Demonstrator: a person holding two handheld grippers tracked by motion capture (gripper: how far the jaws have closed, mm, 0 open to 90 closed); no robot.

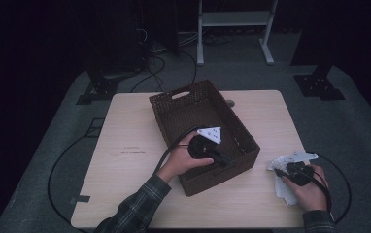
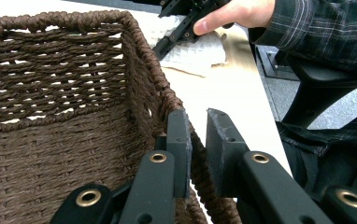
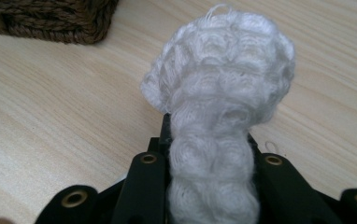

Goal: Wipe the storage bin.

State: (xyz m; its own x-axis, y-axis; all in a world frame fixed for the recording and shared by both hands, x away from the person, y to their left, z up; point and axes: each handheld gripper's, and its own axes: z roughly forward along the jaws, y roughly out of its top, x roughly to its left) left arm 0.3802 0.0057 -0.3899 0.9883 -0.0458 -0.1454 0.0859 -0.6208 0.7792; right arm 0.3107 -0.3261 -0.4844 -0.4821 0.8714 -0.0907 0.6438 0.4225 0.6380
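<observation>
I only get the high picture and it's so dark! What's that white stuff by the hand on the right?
Observer: It's a white waffle-knit cloth, bunched up between the right gripper and its jaws.
Operator: Is the other gripper inside the basket?
Observer: The left gripper straddles the basket wall: one jaw inside, one outside.
Operator: Is the cloth all in the air?
Observer: From the left gripper view, part of it lies on the table, beside the basket.
</observation>
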